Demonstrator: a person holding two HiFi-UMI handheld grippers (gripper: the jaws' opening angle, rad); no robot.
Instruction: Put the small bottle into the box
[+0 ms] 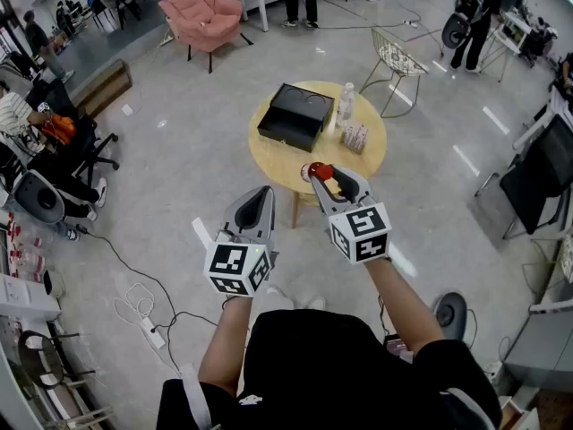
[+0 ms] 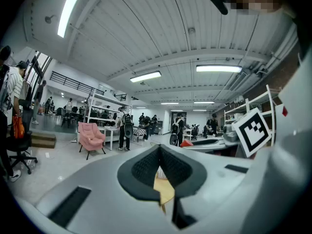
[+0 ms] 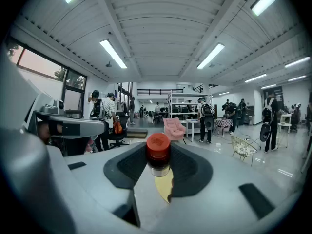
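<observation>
In the head view my right gripper [image 1: 324, 177] is shut on the small bottle [image 1: 320, 171], a dark bottle with a red cap, held over the near edge of the round wooden table [image 1: 276, 164]. In the right gripper view, the small bottle [image 3: 158, 152] stands upright between the pads of the right gripper [image 3: 159, 168]. The black box [image 1: 295, 115] lies open at the table's far left side. My left gripper [image 1: 259, 199] hangs short of the table, left of the right one. Seen in its own view, the left gripper [image 2: 160, 172] is shut with nothing in it.
A clear water bottle [image 1: 346, 102] and a small patterned carton [image 1: 355, 136] stand on the table right of the box. A pink armchair [image 1: 201, 16] and a wire chair [image 1: 397, 59] stand beyond. A power strip with cables [image 1: 148, 330] lies on the floor at the left.
</observation>
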